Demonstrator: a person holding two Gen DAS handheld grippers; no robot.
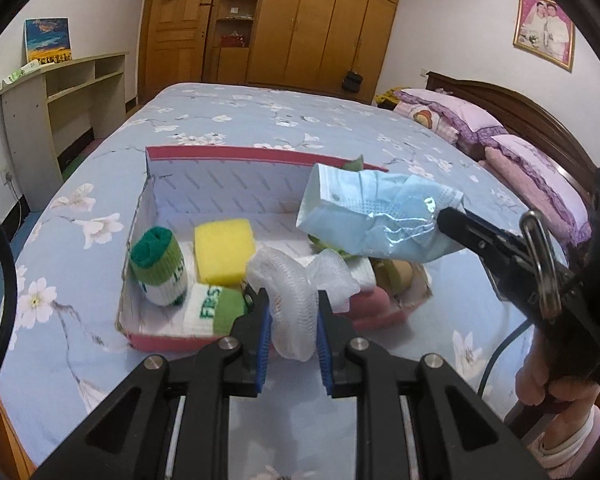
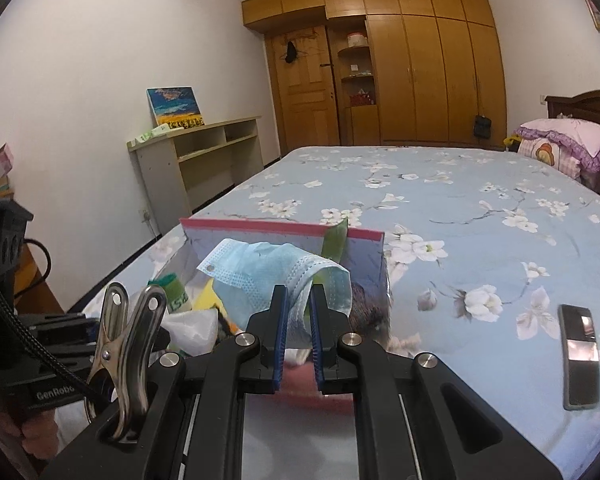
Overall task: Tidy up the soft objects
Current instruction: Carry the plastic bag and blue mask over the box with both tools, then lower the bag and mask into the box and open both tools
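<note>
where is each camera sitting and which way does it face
Left wrist: on the left tongs, facing across the bed toward the wardrobe, shut on white foam netting over the box; right tongs and a hand show.
Right wrist: on the right tongs, facing likewise, shut on the blue mask.
Shared: box, mask, bed.

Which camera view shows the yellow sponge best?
The left wrist view: the yellow sponge stands in plain sight inside the box. In the right wrist view only a yellow sliver shows, behind the blue mask.
</note>
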